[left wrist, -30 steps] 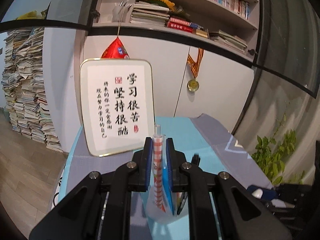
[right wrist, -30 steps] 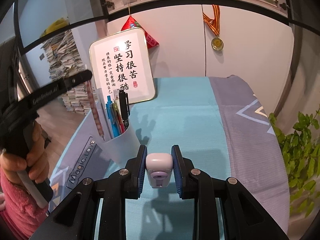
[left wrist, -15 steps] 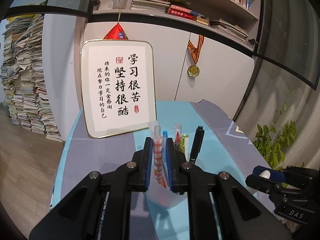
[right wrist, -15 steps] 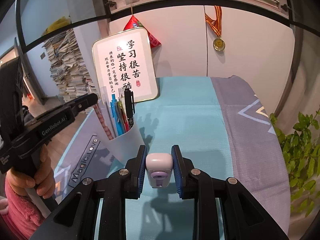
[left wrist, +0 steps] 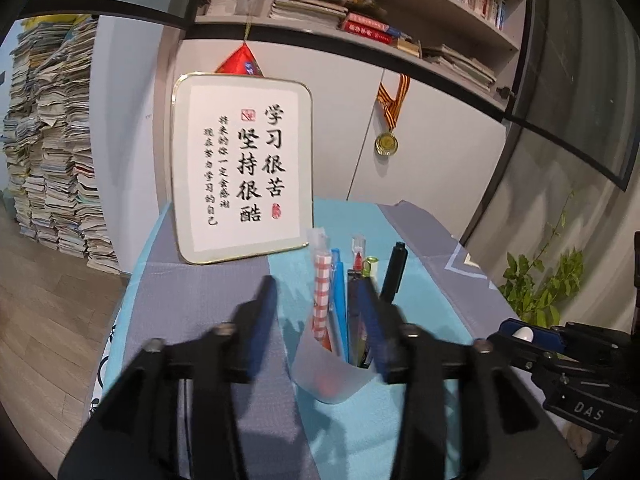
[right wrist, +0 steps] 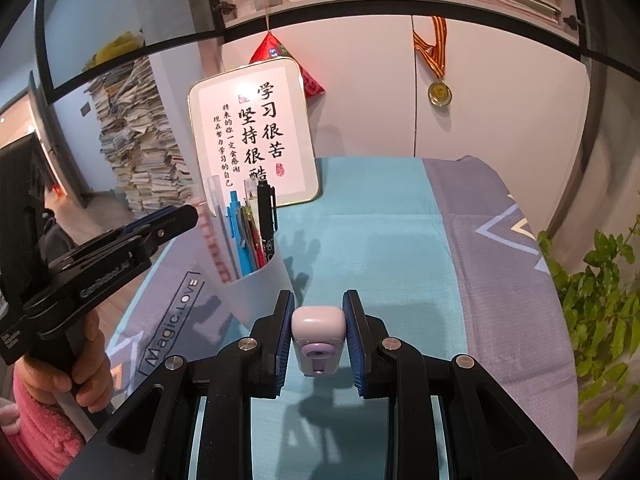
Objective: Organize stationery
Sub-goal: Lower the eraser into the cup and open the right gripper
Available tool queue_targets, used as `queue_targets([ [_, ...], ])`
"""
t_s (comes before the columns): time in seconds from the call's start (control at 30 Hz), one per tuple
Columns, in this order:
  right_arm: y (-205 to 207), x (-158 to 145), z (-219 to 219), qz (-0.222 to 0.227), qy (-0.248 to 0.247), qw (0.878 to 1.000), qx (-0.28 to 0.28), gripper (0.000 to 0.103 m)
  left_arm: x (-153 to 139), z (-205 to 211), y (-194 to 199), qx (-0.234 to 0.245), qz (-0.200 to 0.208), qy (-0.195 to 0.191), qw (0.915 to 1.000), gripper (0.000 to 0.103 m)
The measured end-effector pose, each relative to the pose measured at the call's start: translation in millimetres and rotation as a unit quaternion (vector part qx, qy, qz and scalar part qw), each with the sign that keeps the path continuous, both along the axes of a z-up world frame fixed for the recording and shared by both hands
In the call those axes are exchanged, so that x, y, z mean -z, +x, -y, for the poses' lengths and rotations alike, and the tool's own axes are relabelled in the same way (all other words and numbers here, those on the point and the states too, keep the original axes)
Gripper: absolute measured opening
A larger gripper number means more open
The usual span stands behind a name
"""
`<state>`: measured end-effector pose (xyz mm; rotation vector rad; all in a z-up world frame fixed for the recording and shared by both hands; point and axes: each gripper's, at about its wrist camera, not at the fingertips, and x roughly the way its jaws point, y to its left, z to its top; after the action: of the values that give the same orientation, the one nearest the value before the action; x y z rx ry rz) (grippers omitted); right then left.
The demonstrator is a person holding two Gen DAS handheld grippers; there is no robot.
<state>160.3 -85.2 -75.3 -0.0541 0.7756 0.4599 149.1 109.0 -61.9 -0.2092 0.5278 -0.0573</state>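
A white translucent pen cup (left wrist: 334, 376) stands on the table and holds several pens; it also shows in the right wrist view (right wrist: 260, 280). A red-and-white checked pen (left wrist: 321, 300) now stands in the cup. My left gripper (left wrist: 320, 300) is open, its jaws wide apart on either side of the cup and blurred. It shows in the right wrist view (right wrist: 176, 218) just left of the cup. My right gripper (right wrist: 318, 312) is shut on a small white and purple correction tape (right wrist: 318, 338), held above the table right of the cup.
A framed calligraphy board (left wrist: 242, 168) leans at the table's far left. The table (right wrist: 380, 220) has a teal and grey cloth. A green plant (right wrist: 600, 300) stands off the right edge. Paper stacks (left wrist: 52, 152) stand on the floor at left.
My left gripper has opened and let go of the checked pen, which now stands in the cup. The right gripper has barely moved.
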Motion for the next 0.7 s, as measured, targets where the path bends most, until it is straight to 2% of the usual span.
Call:
queue_targets([
  [0.23, 1.2, -18.0, -10.0, 0.023, 0.002, 1.000, -0.008, 0.026, 4.2, -8.5, -15.1, -0.007, -0.004, 0.003, 1.0000, 0.042],
  [0.5, 7.9, -44.5, -44.9, 0.062, 0.004, 0.997, -0.039, 0.026, 20.1, -15.9, -32.1, -0.017, -0.021, 0.009, 0.9996, 0.043],
  [0.7, 15.5, -42.5, -78.8, 0.066, -0.009, 0.996, -0.058, 0.026, 25.5, -23.0, -39.4, -0.020, -0.023, 0.006, 0.9995, 0.043],
])
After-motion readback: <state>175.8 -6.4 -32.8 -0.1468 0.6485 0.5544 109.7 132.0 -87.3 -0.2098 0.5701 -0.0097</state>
